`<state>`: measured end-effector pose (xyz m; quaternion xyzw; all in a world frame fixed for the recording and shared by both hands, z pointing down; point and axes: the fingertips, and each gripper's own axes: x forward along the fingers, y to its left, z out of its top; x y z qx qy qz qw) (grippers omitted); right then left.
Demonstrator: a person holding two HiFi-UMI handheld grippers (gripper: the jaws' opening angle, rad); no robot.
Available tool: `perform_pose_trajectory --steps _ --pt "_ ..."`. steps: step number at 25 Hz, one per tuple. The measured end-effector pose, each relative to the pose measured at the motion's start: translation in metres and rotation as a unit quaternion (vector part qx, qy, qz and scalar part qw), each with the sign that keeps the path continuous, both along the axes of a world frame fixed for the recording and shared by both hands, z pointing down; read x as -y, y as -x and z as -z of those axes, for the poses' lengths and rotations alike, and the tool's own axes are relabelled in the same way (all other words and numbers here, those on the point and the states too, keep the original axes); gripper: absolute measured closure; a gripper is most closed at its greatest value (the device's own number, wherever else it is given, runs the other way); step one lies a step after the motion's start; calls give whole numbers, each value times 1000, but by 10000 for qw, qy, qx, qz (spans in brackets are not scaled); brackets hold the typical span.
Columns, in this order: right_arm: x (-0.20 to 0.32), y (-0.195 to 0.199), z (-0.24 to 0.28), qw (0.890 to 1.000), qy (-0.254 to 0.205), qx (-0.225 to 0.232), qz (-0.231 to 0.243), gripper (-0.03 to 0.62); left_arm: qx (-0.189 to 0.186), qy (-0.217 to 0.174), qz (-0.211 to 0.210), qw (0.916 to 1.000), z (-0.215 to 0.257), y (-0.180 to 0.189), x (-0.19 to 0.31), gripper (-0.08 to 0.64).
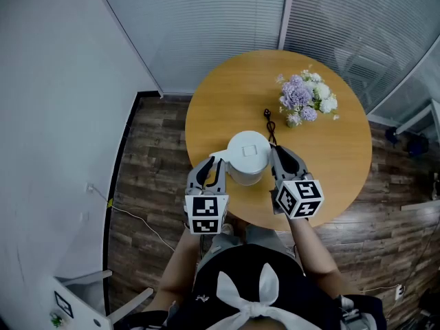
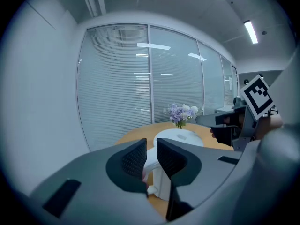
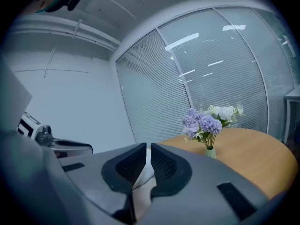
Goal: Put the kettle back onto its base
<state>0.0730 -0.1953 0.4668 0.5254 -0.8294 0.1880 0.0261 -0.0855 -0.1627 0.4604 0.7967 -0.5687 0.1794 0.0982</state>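
My left gripper (image 1: pixel 212 167) pinches a white part jutting from the left side of the white kettle (image 1: pixel 247 153), at mid-frame over the round wooden table's (image 1: pixel 330 157) lower part. My right gripper (image 1: pixel 282 158) is clamped on its right rim. A black cord (image 1: pixel 269 121) lies just above, with nothing blocking; a vase of purple and white flowers (image 1: pixel 306 98) stands at upper right.

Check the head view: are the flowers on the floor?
No, the flowers stand on the round wooden table, beyond the kettle.
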Motion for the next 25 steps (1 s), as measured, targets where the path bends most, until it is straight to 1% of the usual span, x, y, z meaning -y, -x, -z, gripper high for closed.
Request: perform_pose_trajectory --steps 4,8,10,14,16,19,25 --pt "-8 13 9 9995 -163 -173 214 555 -202 -174 -88 9996 17 -13 4 502" --pt "-17 28 16 9979 -286 -334 481 565 -96 -218 -140 9996 24 -23 5 517" --pt "-21 36 20 9967 -352 -374 631 566 -117 -217 -144 9996 25 -26 4 523" --pt "-27 46 28 9942 -511 -498 810 568 -524 -165 -302 9980 29 -34 3 529" --pt "-30 48 30 9932 -551 -562 859 568 -642 -152 -381 9971 29 -37 2 531" --pt "-33 51 30 9923 -567 -608 913 569 -668 -125 -512 9964 28 -43 1 531" --pt "-38 53 29 9918 -545 -628 972 569 -592 -145 -667 9959 27 -52 -4 531"
